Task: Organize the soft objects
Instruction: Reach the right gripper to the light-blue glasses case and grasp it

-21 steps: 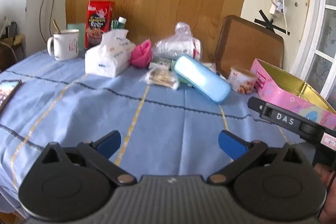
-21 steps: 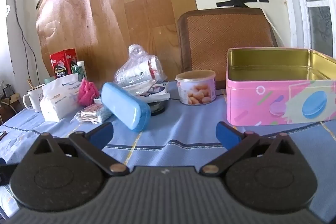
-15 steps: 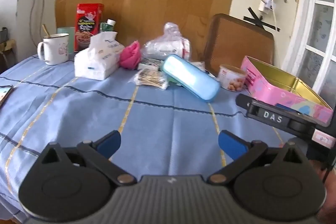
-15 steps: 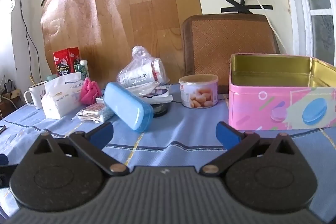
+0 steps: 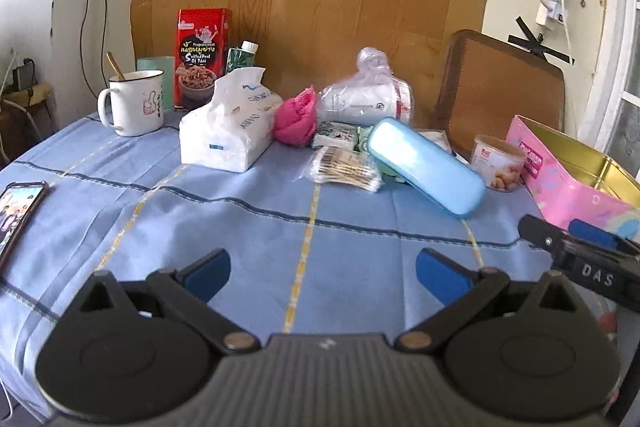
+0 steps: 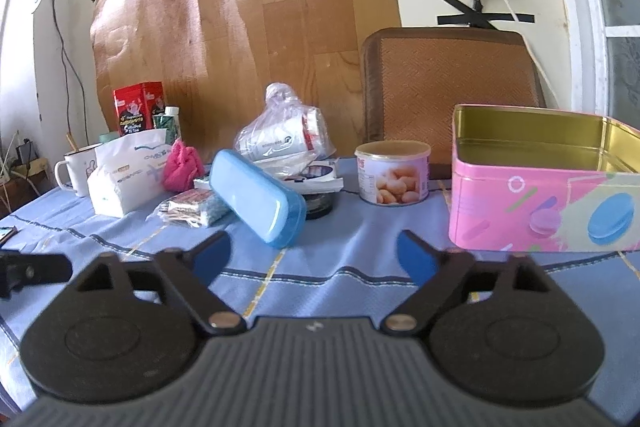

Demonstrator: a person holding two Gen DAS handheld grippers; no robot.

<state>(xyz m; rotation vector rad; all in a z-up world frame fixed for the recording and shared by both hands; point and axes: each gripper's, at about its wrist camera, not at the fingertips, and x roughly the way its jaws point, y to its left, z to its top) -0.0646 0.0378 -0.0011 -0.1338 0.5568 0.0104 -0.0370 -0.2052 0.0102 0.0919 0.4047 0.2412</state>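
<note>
Item: table scene, blue cloth, sorting of soft goods not yet begun.

Left gripper: lower centre of its view, jaws spread wide, nothing between the blue pads. Over the last half second its view has swung back and tipped down; the phone has returned at the left edge.

Right gripper: lower centre of its view, jaws wide, empty. It has edged closer to the clutter, which now sits larger in frame. Seen from the left camera, it lies at the right edge, just before the tin.

Soft goods, all untouched in the centre cluster:
- tissue pack, left of centre;
- pink cloth, touching the tissue pack's right side;
- bagged white roll, behind.

Other stock: blue glasses case, cotton swabs packet, snack can, mug, red snack box.

Receptacle, judged: pink tin, open and apparently empty, right of frame.

Reading: both tools are only lining up; no pick made.
</note>
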